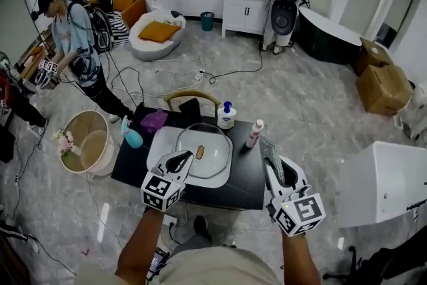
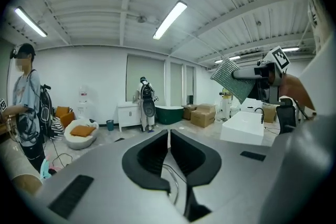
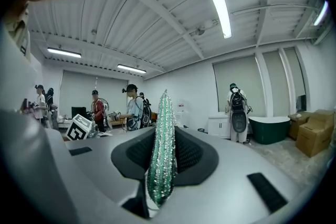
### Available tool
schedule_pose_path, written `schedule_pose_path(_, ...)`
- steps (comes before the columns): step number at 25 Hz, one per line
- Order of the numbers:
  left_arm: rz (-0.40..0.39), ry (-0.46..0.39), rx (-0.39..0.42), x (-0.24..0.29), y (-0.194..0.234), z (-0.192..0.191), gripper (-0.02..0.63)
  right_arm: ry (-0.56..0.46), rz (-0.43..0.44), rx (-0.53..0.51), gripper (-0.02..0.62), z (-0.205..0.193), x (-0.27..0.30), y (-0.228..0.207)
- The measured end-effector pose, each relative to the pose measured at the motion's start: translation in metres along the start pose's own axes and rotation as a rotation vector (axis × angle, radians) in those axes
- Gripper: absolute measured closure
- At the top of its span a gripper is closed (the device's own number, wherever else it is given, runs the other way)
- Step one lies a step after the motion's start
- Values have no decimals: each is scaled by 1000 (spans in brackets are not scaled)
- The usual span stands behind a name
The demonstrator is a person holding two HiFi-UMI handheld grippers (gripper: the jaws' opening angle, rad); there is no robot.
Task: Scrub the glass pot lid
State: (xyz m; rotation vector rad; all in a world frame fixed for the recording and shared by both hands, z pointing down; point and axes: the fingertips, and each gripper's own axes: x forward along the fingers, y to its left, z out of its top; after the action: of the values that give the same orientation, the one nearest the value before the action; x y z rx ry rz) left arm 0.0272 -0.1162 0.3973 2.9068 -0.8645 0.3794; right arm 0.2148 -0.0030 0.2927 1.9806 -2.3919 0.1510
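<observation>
The glass pot lid (image 1: 212,141), with a metal rim and a brown knob, stands tilted over a white basin (image 1: 162,143) on the black table (image 1: 250,183). My left gripper (image 1: 182,159) is shut on the lid's near rim. In the left gripper view only a thin strip of the lid's rim (image 2: 173,182) shows between the shut jaws of the left gripper (image 2: 168,136). My right gripper (image 1: 275,169) hovers right of the basin, shut on a green glittery scrub cloth (image 1: 270,151). In the right gripper view the scrub cloth (image 3: 161,155) stands upright in the right gripper (image 3: 164,134).
Behind the basin stand a pump soap bottle (image 1: 226,115), a pink-capped bottle (image 1: 254,133), a teal spray bottle (image 1: 132,137) and a purple cloth (image 1: 154,121). A round tub (image 1: 87,141) sits left of the table and a white box (image 1: 387,180) to the right. People stand further off.
</observation>
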Motion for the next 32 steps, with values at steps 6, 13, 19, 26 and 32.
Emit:
schedule_pose_path(6, -58, 49, -23, 40, 49, -28, 575, 25, -48, -24, 511, 1, 44, 8)
schedule_pose_path(13, -103, 103, -72, 79, 85, -69, 574, 63, -79, -34, 511, -9, 80, 20)
schedule_pose_path(19, -98, 168, -119, 110, 98, -114, 547, 100, -50, -38, 511, -21, 108, 22)
schedule_pose_path(26, -25, 276, -227, 139, 115, -183, 464, 172, 19, -2, 511, -55, 141, 20)
schedule_pose_path(32, 36, 380, -257, 168, 115, -243, 373, 251, 60, 47, 511, -97, 156, 11)
